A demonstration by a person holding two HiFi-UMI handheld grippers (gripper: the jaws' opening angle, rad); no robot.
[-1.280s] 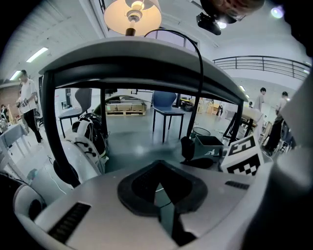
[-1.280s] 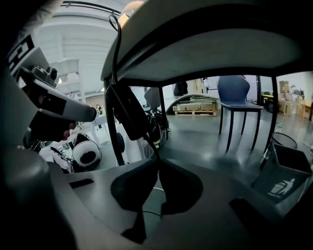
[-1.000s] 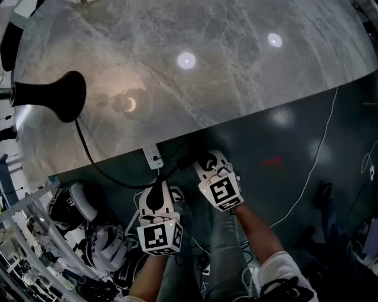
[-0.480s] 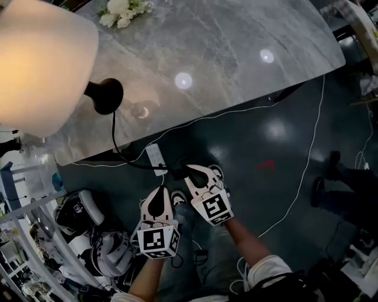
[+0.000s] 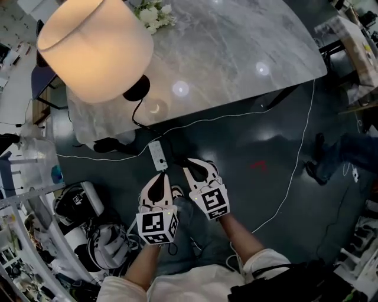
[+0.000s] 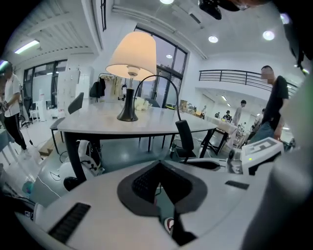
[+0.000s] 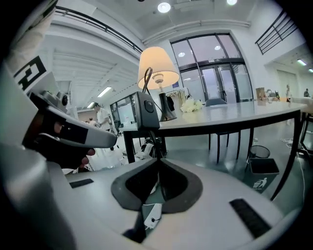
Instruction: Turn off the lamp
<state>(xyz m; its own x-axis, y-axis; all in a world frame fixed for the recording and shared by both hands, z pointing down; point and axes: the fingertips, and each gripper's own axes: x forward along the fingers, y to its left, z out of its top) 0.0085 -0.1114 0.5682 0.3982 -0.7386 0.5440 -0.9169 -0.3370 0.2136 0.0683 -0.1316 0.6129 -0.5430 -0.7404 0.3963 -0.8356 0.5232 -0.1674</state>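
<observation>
- Head view: lit lamp (image 5: 94, 50) at the table (image 5: 236, 41) corner, flowers (image 5: 150, 15) behind it. Left gripper (image 5: 160, 176) and right gripper (image 5: 188, 163) are side by side over dark floor, apart from the table. A power strip (image 5: 157, 156) lies just ahead of them.
- Left gripper view only: jaws closed, nothing between them. Lamp glows across the table, and people (image 6: 276, 102) stand at the sides.
- Right gripper view only: jaws pinched on the lamp cord (image 7: 155, 144), black switch (image 7: 146, 110) just above the tips. The cord arcs on to the lamp.
- Head view shows only a dark blob at the right tips.
</observation>
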